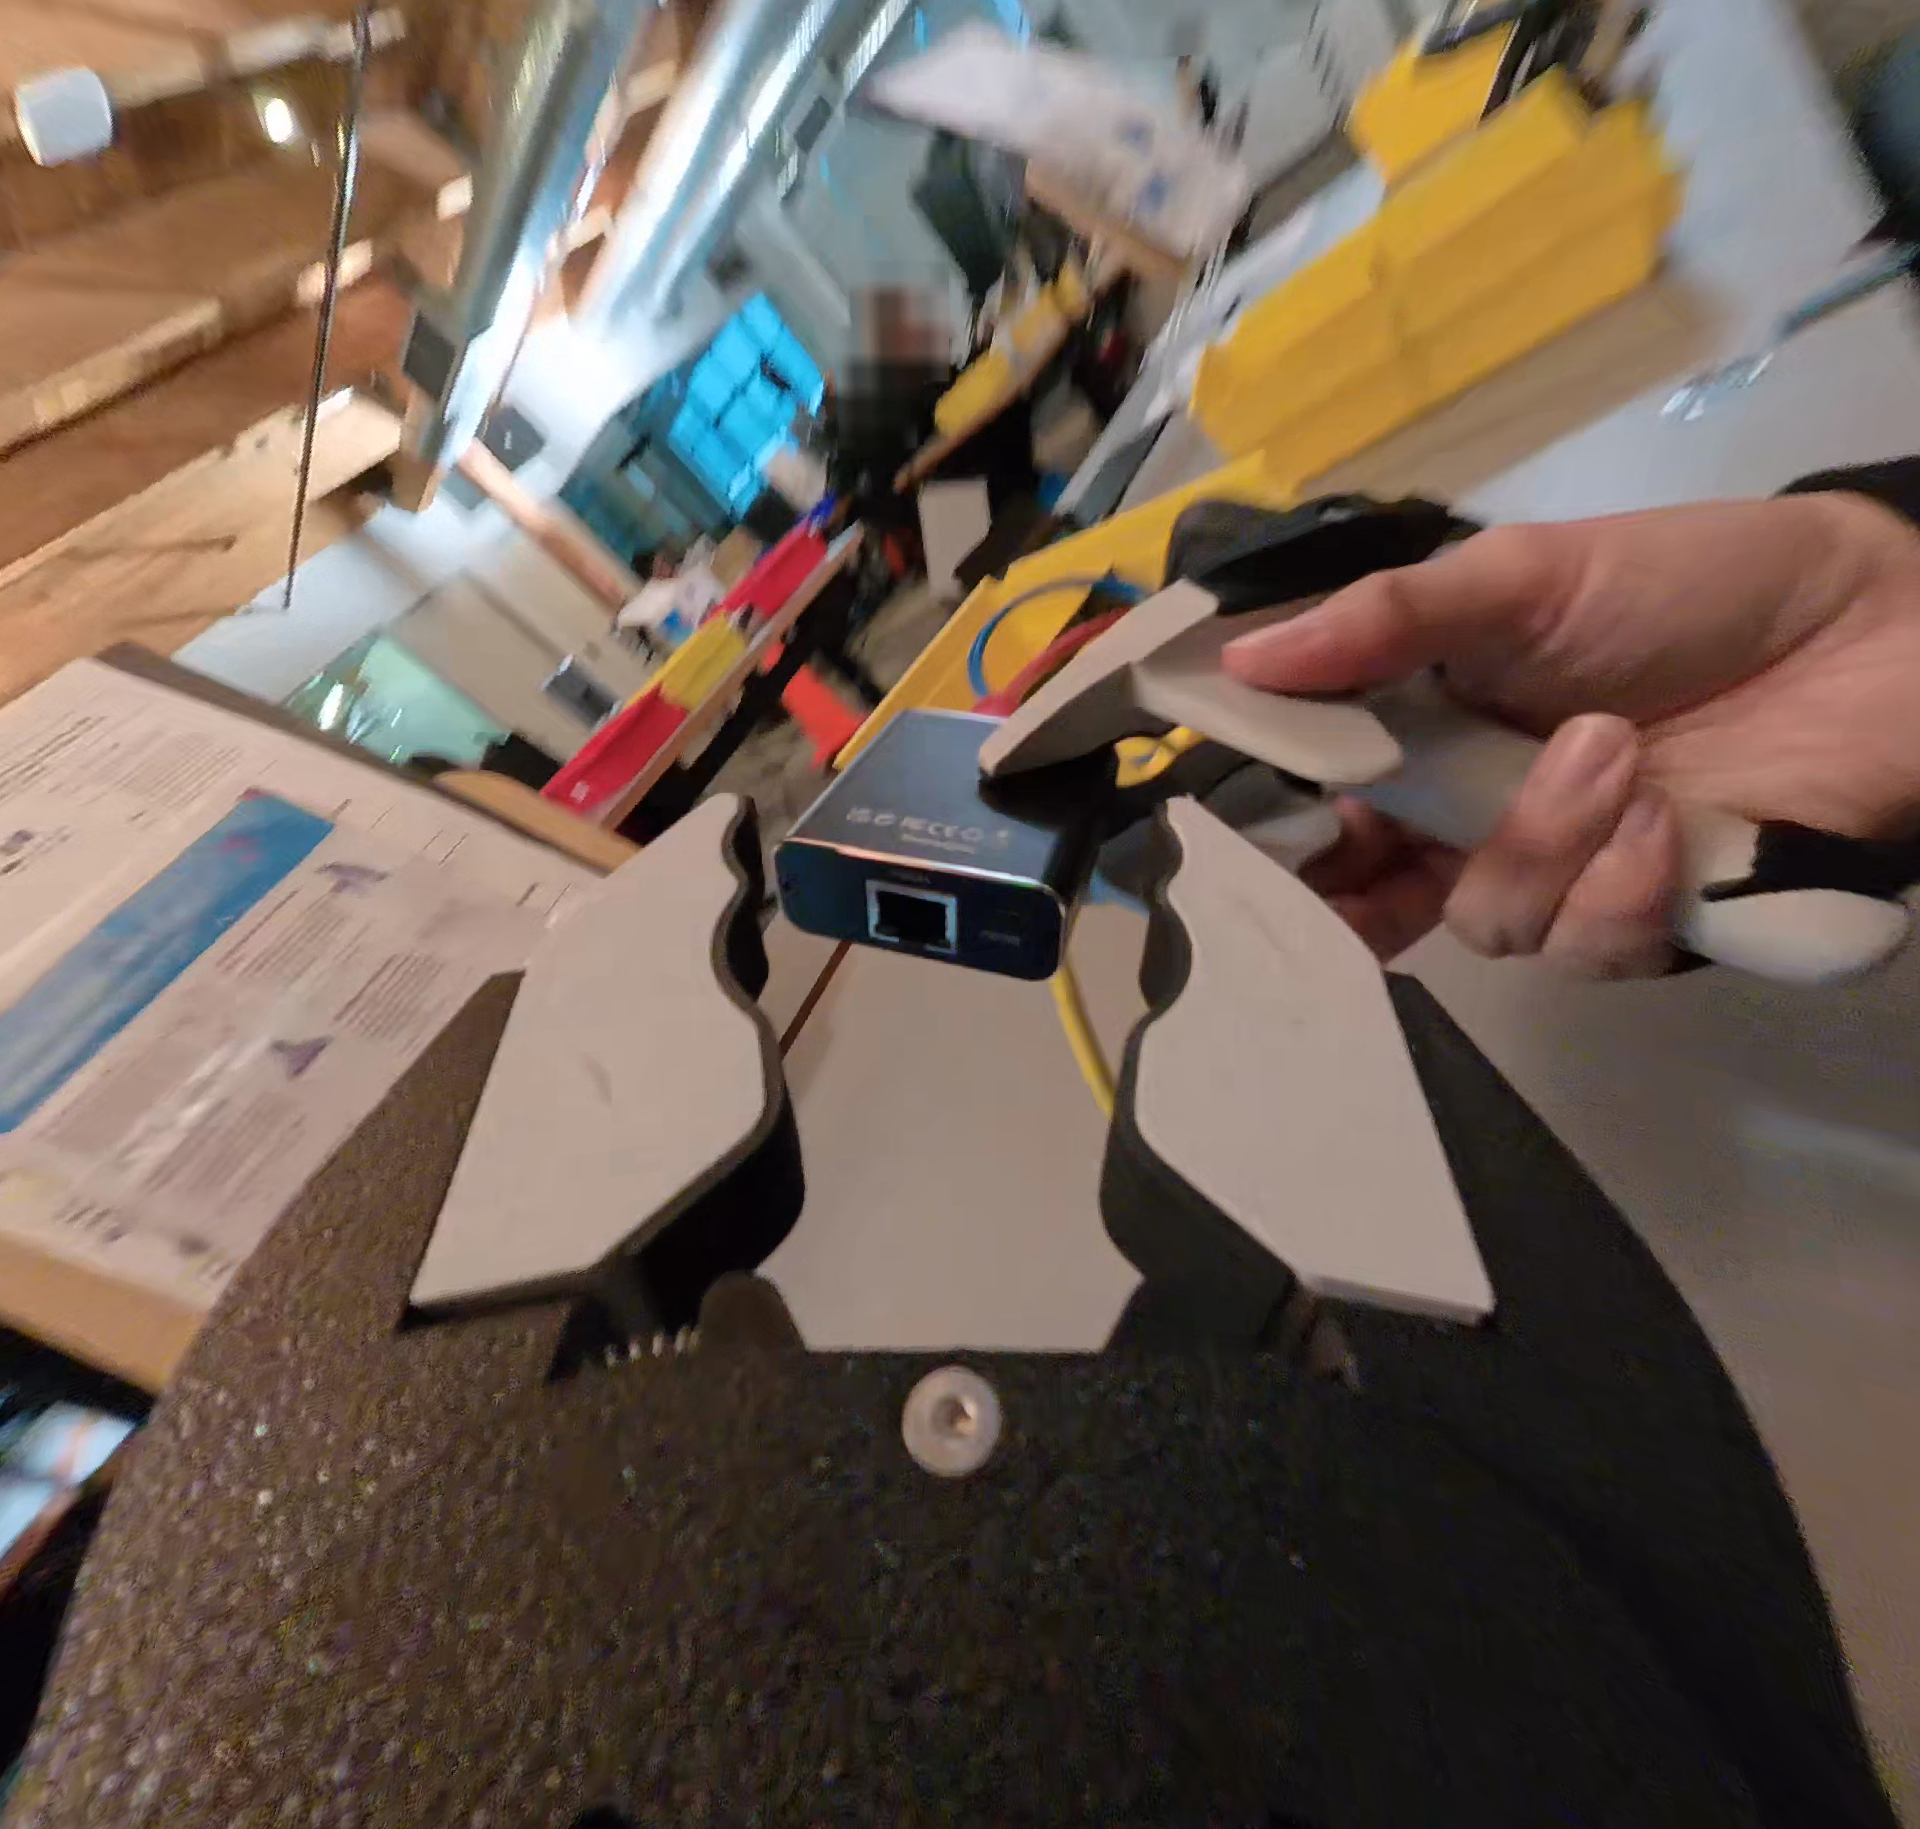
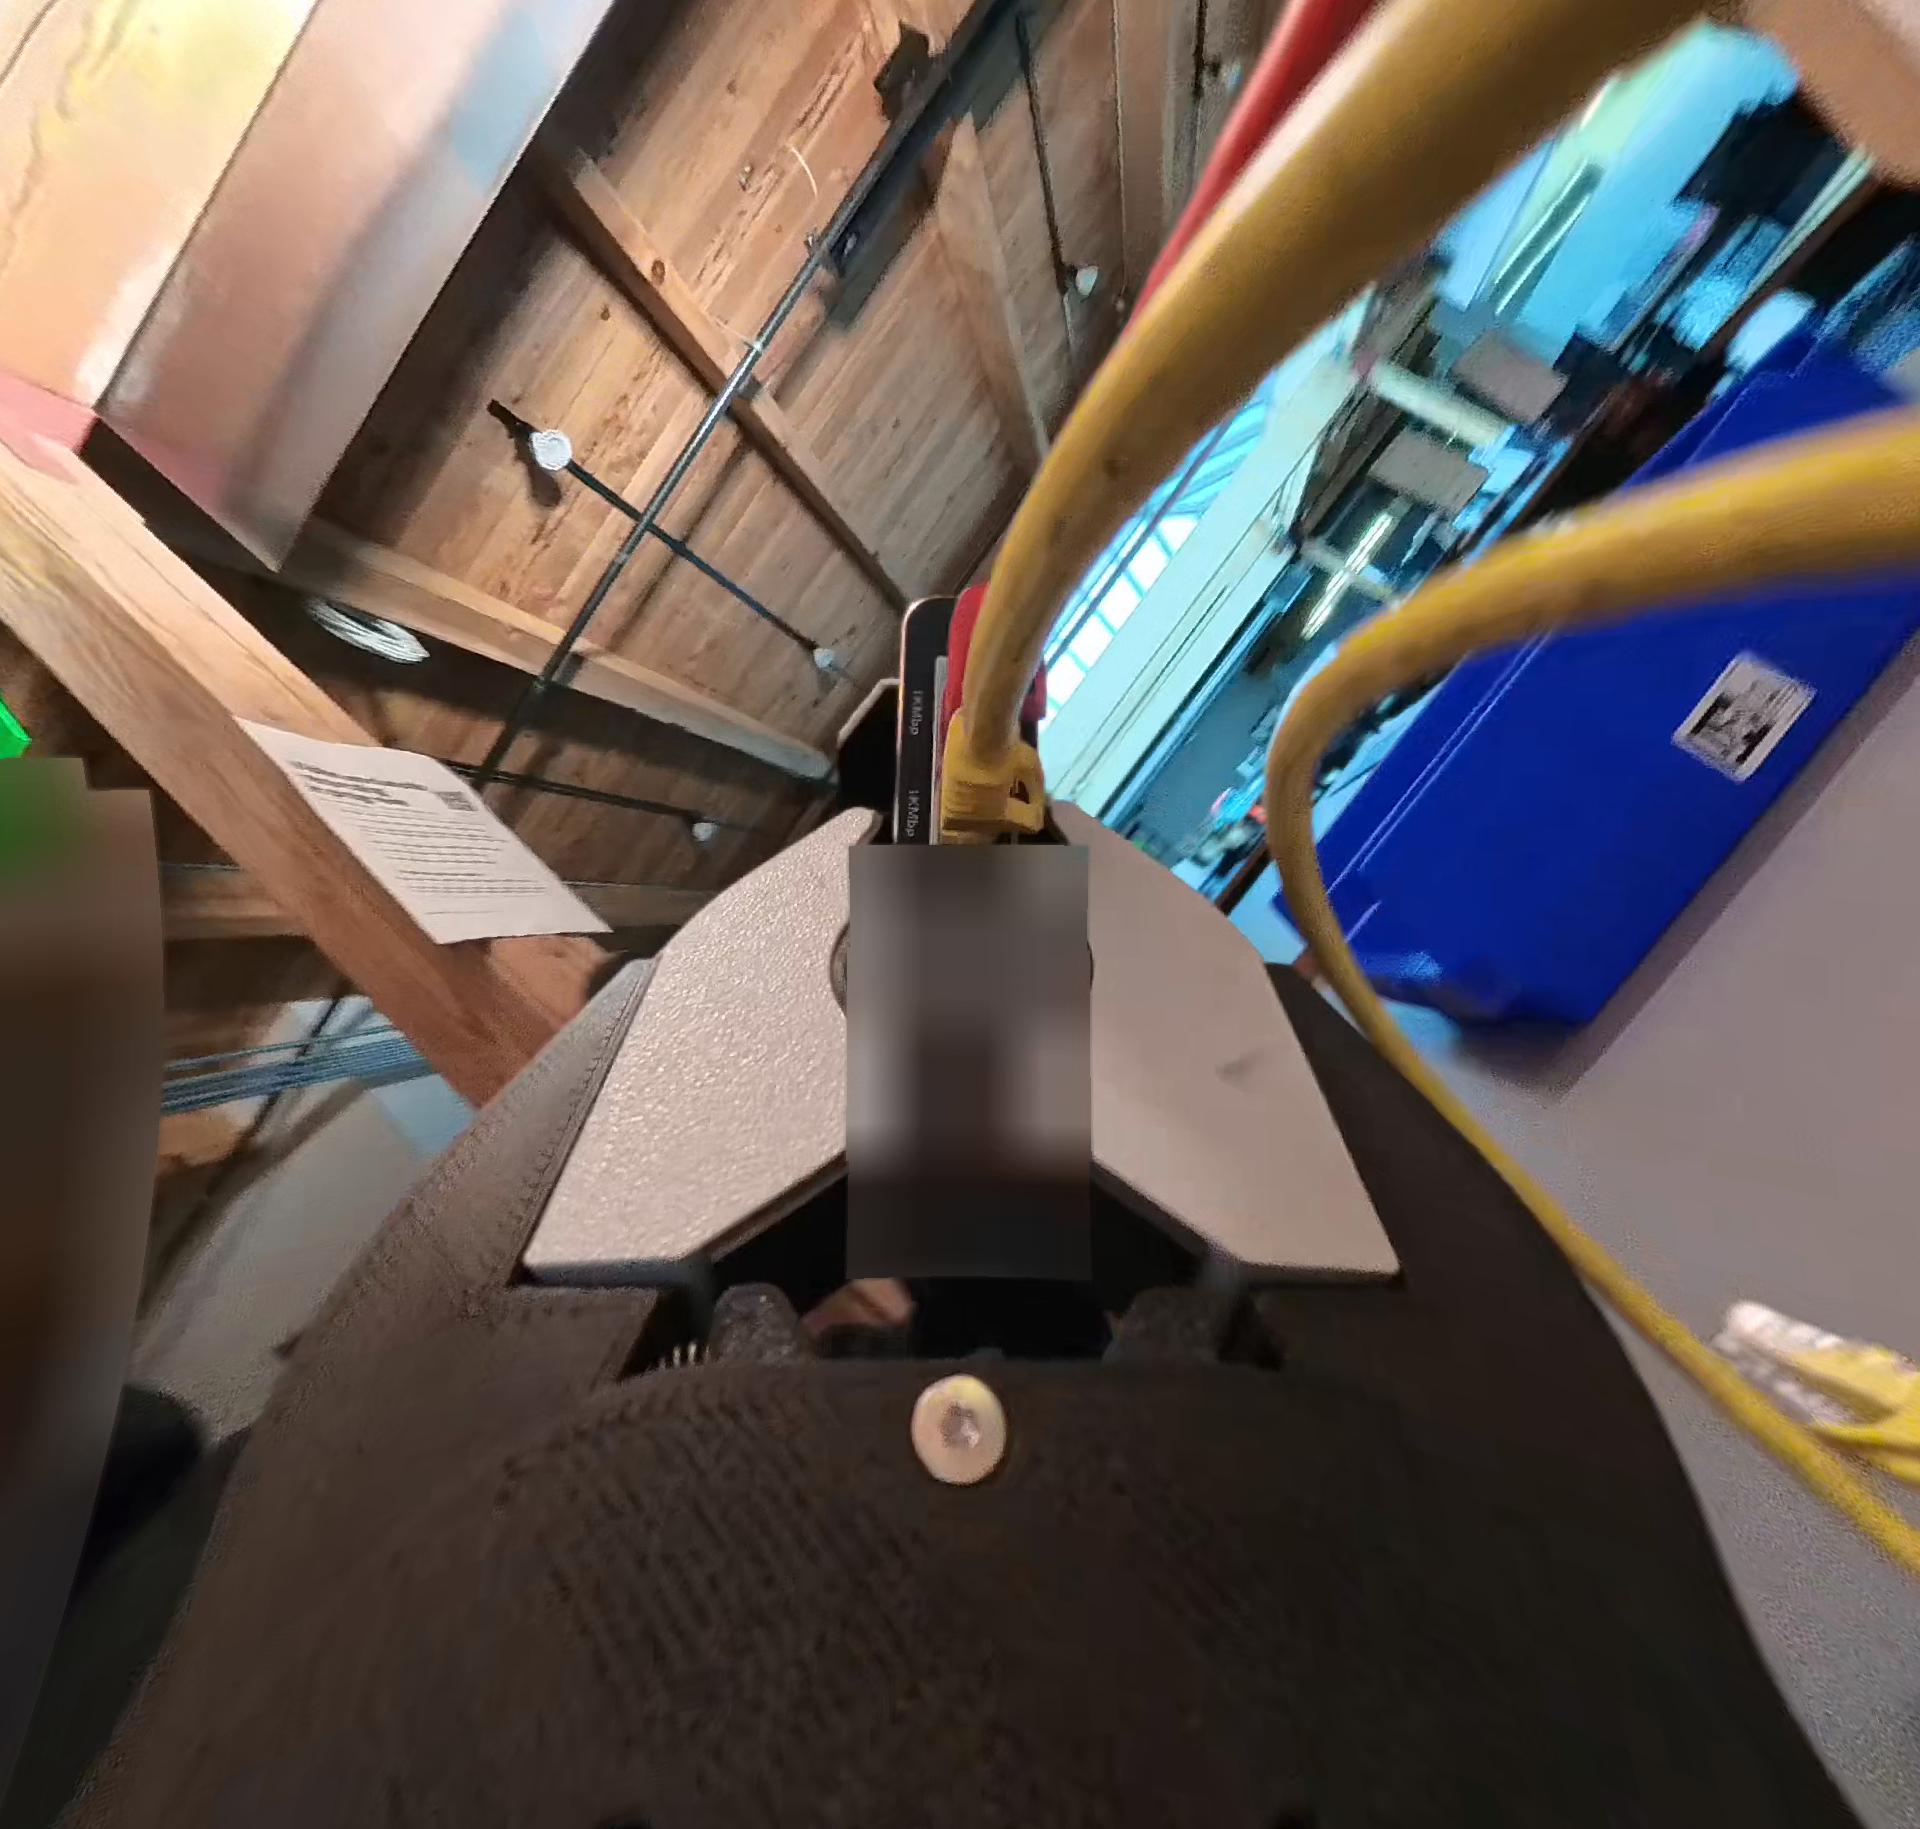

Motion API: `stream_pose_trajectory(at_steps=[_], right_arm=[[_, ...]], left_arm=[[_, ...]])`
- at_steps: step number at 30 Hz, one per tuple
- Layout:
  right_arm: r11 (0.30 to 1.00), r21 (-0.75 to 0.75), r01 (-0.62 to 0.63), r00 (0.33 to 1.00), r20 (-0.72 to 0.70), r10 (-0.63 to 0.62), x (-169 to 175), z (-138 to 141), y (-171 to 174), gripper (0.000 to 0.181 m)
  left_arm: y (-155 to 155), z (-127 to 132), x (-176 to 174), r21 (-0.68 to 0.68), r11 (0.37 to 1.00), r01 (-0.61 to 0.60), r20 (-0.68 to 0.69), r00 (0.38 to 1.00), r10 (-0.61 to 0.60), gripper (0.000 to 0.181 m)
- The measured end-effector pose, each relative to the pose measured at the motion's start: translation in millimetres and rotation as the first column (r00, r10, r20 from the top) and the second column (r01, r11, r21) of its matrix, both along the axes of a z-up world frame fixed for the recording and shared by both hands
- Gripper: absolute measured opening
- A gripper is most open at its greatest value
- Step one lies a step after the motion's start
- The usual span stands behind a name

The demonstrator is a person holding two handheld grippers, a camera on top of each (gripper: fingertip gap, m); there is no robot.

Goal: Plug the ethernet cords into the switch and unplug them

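Note:
The switch (image 1: 925,844) is a small dark metal box held off the table, with one empty port (image 1: 912,915) facing me. My left gripper (image 1: 956,844) is open and empty, one finger on each side of the switch's near end, not touching it. My right gripper (image 1: 1039,771), held by a hand (image 1: 1621,699), is shut on the switch's far end. In the right wrist view my right gripper (image 2: 961,815) clamps the switch (image 2: 920,719) edge-on. A yellow plug (image 2: 987,782) sits in it, beside a red cord (image 2: 1226,169). A loose yellow plug (image 2: 1808,1364) lies on the table.
A printed sheet on a board (image 1: 208,948) lies to the left. Yellow bins (image 1: 1455,273) stand behind on the grey table (image 1: 1662,1104). A blue bin (image 2: 1610,792) sits to the right, and a wooden beam with a paper sheet (image 2: 436,844) to the left. A yellow cord (image 1: 1081,1041) hangs below the switch.

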State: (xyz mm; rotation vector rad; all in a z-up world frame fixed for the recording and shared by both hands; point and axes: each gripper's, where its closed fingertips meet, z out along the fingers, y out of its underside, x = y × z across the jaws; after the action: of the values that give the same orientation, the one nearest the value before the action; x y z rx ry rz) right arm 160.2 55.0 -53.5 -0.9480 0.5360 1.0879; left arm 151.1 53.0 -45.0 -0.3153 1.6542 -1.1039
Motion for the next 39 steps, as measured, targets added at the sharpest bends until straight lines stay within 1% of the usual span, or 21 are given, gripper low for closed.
stream_pose_trajectory(at_steps=[2,4,5,7,10,15,18,20,23,25,26,27,29,31,34,37,39], right_arm=[[0.997,-0.015,-0.076,0.996,-0.043,0.076,-9,-3,5,0.025],[0.992,-0.027,-0.123,0.990,-0.080,0.120,-16,-7,9,0.025],[0.989,-0.038,-0.143,0.986,-0.087,0.140,-19,-10,11,0.025],[0.982,-0.070,-0.174,0.983,-0.064,0.169,-25,-14,14,0.025],[0.979,-0.129,-0.157,0.987,-0.043,0.152,-26,-22,18,0.025],[0.978,-0.165,-0.124,0.992,-0.050,0.117,-26,-31,24,0.025],[0.974,-0.195,-0.116,0.993,-0.044,0.109,-32,-38,30,0.025],[0.973,-0.206,-0.102,0.995,-0.039,0.096,-34,-40,32,0.025],[0.962,-0.240,-0.127,0.990,0.022,0.136,-39,-44,33,0.025],[0.953,-0.267,-0.140,0.985,0.064,0.162,-45,-47,35,0.025],[0.950,-0.277,-0.144,0.983,0.073,0.170,-48,-48,37,0.026],[0.953,-0.273,-0.133,0.985,0.069,0.157,-47,-48,39,0.026],[0.960,-0.257,-0.112,0.991,0.046,0.128,-45,-48,40,0.025],[0.964,-0.234,-0.124,0.991,0.011,0.130,-44,-46,40,0.025],[0.972,-0.210,-0.105,0.994,-0.019,0.104,-42,-43,39,0.025],[0.976,-0.206,-0.066,0.998,-0.034,0.060,-36,-44,39,0.025],[0.979,-0.200,-0.047,0.999,-0.027,0.042,-33,-44,38,0.025]], left_arm=[[2,-5,-1,-0.056,0.996,0.066,0.039,0.997,-0.063,0.070],[6,-10,-2,-0.092,0.990,0.104,0.050,0.994,-0.099,0.070],[8,-13,-3,-0.105,0.987,0.118,0.045,0.992,-0.114,0.066],[9,-20,-5,-0.119,0.983,0.138,0.030,0.990,-0.136,0.065],[14,-30,-4,-0.109,0.989,0.096,-0.001,0.995,-0.096,0.064],[22,-42,-3,-0.103,0.994,0.047,-0.022,0.999,-0.049,0.065],[27,-47,1,-0.105,0.994,0.016,-0.017,1.000,-0.018,0.070],[28,-50,0,-0.107,0.994,0.028,-0.030,0.999,-0.031,0.070],[27,-53,-4,-0.051,0.997,0.057,-0.027,0.998,-0.058,0.072],[24,-59,-4,-0.028,0.997,0.073,-0.062,0.995,-0.075,0.081],[24,-61,-4,-0.014,0.997,0.072,-0.061,0.996,-0.072,0.082],[24,-62,-4,-0.011,0.998,0.067,-0.062,0.996,-0.067,0.077],[26,-62,-2,-0.036,0.998,0.051,-0.078,0.995,-0.054,0.077],[25,-58,-3,-0.054,0.997,0.048,-0.035,0.998,-0.050,0.077],[26,-53,-2,-0.089,0.996,0.021,0.011,1.000,-0.020,0.076],[28,-57,3,-0.107,0.994,-0.030,-0.026,0.999,0.027,0.075],[27,-57,6,-0.132,0.991,-0.038,-0.030,0.999,0.035,0.075]])
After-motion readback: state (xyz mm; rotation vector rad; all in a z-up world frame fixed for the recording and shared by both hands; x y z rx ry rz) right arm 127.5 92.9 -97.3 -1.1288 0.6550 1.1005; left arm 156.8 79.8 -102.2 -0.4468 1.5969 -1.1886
